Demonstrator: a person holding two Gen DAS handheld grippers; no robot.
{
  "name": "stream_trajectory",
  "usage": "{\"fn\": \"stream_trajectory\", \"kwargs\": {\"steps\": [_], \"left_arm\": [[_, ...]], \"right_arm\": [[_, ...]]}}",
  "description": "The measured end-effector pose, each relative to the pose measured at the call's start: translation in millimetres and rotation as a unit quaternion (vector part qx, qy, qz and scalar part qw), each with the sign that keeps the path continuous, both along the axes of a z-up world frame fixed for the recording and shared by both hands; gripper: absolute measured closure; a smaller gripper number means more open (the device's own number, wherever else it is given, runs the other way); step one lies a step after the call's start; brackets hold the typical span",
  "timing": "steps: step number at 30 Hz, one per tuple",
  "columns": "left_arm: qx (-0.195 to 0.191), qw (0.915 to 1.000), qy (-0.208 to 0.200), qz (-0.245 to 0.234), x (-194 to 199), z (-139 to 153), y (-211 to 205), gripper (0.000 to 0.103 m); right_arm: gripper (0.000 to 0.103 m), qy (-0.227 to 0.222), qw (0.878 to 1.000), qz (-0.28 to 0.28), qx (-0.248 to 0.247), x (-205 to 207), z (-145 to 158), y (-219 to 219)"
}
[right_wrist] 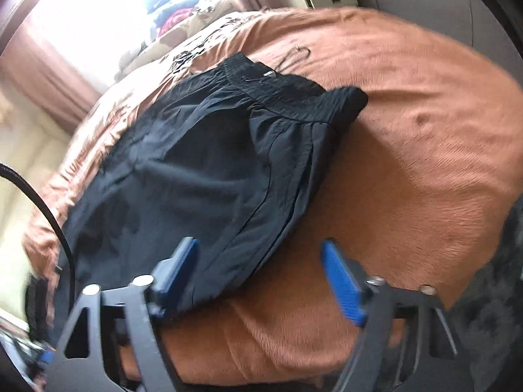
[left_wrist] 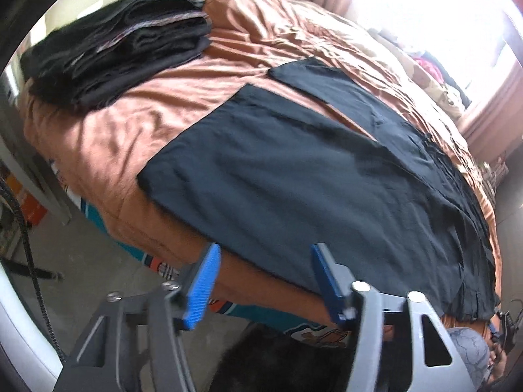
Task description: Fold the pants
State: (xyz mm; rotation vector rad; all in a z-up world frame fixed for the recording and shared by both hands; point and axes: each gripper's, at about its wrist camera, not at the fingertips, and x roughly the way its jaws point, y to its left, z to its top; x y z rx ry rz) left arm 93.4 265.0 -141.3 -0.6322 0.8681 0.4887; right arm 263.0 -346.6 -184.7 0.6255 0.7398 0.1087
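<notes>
Black pants (left_wrist: 294, 179) lie spread flat on an orange-brown bed cover (left_wrist: 114, 130), legs reaching the bed's near edge. My left gripper (left_wrist: 264, 254) is open and empty, just off the bed edge at the leg hems. In the right wrist view the pants (right_wrist: 196, 170) show their elastic waistband (right_wrist: 284, 94) at the far end. My right gripper (right_wrist: 260, 251) is open and empty, its jaws astride the near edge of the pants' hip side, above the bed cover (right_wrist: 408, 163).
A stack of folded dark clothes (left_wrist: 114, 49) sits at the bed's far left corner. Bright window and pink curtains (left_wrist: 441, 16) lie beyond. A black cable (right_wrist: 42, 196) hangs at left. Grey floor (left_wrist: 81, 251) lies below the bed edge.
</notes>
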Motion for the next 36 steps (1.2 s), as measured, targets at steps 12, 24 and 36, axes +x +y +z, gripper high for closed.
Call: {"fn": "stream_trajectory", "kwargs": {"steps": [12,24,36], "left_arm": [[-0.107,0.9892,-0.072,0.07,-32,-18,34,0.053],[-0.12,0.9831,-0.084,0.11,-31,-33,60,0.064],[-0.115,0.9797,-0.099,0.132,-24,-34,73,0.067]], "right_arm": [[0.099,0.0,1.0,0.011,0.018,35,6,-15],[0.1,0.013,1.0,-0.006,0.004,17,-2,-18],[0.098,0.031,0.999,-0.02,0.019,28,-12,-30]]}}
